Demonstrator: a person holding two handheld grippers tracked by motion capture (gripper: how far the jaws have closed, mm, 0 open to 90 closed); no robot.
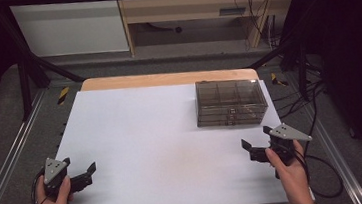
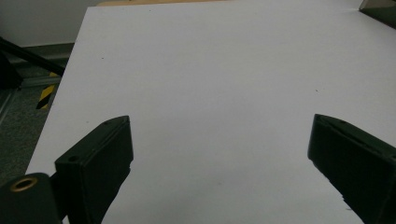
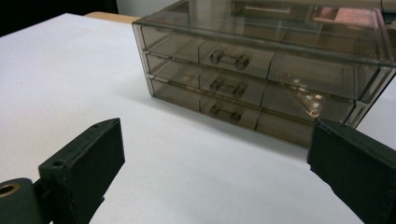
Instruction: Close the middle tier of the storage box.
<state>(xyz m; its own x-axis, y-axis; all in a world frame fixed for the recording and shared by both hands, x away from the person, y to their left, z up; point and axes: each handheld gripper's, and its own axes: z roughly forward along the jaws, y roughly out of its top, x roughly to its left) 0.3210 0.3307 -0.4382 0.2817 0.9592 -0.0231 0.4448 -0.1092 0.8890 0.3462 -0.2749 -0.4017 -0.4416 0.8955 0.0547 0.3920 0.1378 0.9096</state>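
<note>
the drawer box [image 3: 261, 74] looks like smoky, see-through plastic, smooth and glossy, with bright glints on its front and top; its three drawer fronts carry small moulded handles of the same clear plastic. the table top [image 1: 162, 134] is a smooth, matt white sheet with a few tiny dark specks, and a strip of pale, light-brown wood [image 1: 166, 78] shows along its far edge. the left gripper [image 2: 219, 154] has black jaws with a dull, slightly grainy plastic look. the right gripper [image 3: 215, 158] has the same matt black finish. each carries a flat grey plate [image 1: 54, 168], smooth and matt, with small holes.
</note>
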